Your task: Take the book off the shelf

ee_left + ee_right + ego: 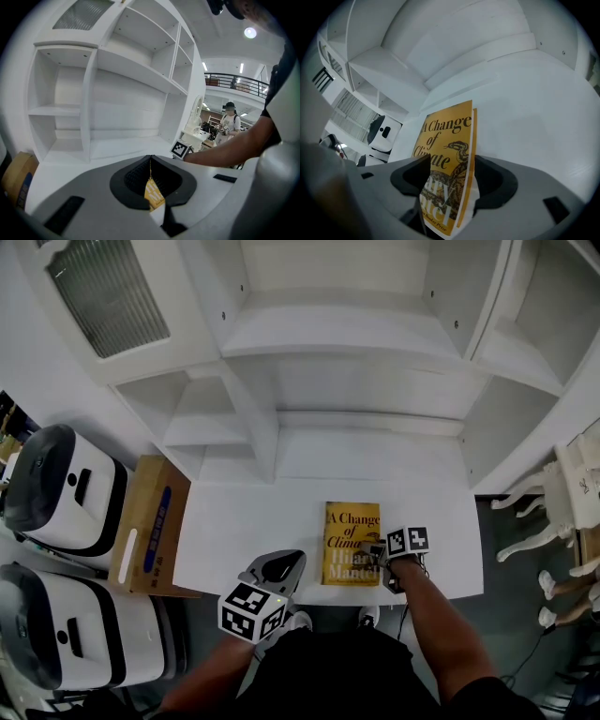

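A yellow book point(352, 535) titled "A Change of Climate" lies flat on the white counter point(244, 521) under the shelves, close to its front edge. My right gripper point(377, 556) is at the book's near right corner. In the right gripper view the book point(450, 140) runs in between the jaws of the right gripper point(451, 164). They stand wide, with a gap showing beside the book's edge. My left gripper point(289, 561) hovers left of the book with its tips together. In the left gripper view, a strip of the yellow book point(153, 194) shows behind the tips of that gripper point(150, 158).
The white shelf unit point(347, 343) rises behind the counter, its compartments bare. A cardboard box point(150, 521) and two white machines point(66, 488) point(75, 624) stand to the left. White furniture point(562, 493) sits to the right. A person point(228, 123) stands far off.
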Available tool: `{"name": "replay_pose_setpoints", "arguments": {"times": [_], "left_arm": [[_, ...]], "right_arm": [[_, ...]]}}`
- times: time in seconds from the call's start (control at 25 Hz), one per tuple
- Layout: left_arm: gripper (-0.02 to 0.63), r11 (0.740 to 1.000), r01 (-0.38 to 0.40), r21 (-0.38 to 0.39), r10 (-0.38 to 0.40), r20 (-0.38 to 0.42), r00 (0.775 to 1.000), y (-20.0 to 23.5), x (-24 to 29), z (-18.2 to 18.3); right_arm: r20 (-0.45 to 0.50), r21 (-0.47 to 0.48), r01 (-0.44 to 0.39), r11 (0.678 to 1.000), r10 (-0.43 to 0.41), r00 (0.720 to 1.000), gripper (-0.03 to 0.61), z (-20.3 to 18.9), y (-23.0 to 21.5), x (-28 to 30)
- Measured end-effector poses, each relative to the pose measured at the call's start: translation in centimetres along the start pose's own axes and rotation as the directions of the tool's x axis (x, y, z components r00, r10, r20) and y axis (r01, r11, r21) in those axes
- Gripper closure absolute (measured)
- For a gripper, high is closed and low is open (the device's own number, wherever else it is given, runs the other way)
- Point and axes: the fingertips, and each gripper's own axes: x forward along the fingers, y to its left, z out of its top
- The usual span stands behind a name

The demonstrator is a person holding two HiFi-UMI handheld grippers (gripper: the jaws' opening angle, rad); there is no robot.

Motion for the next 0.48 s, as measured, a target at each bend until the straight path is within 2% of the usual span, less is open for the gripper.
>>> {"name": "replay_pose_setpoints", "arguments": {"times": [0.16, 0.28, 0.4, 0.48], "left_arm": [[0.603, 1.000, 0.019, 0.008, -0.019, 0.004, 1.000, 0.0, -0.1, 0.0], [0.603, 0.999, 0.039, 0.017, -0.039, 0.007, 0.999, 0.0, -0.4, 0.1], [0.603, 0.998, 0.061, 0.031, -0.061, 0.006, 0.998, -0.1, -0.7, 0.0], [0.603, 0.997, 0.074, 0.039, -0.074, 0.011, 0.997, -0.1, -1.0, 0.0]], "right_arm": [[0.060, -0.025, 0.024, 0.999, -0.022, 0.998, 0.299, 0.8, 0.6, -1.0], [0.145, -0.053, 0.029, 0.998, -0.021, 0.989, 0.299, 1.6, 1.6, -2.3], [0.248, -0.067, 0.009, 0.998, 0.008, 0.969, 0.299, 2.2, 3.2, -4.0], [0.328, -0.072, -0.025, 0.997, 0.047, 0.944, 0.299, 2.5, 4.6, -5.6]]}}
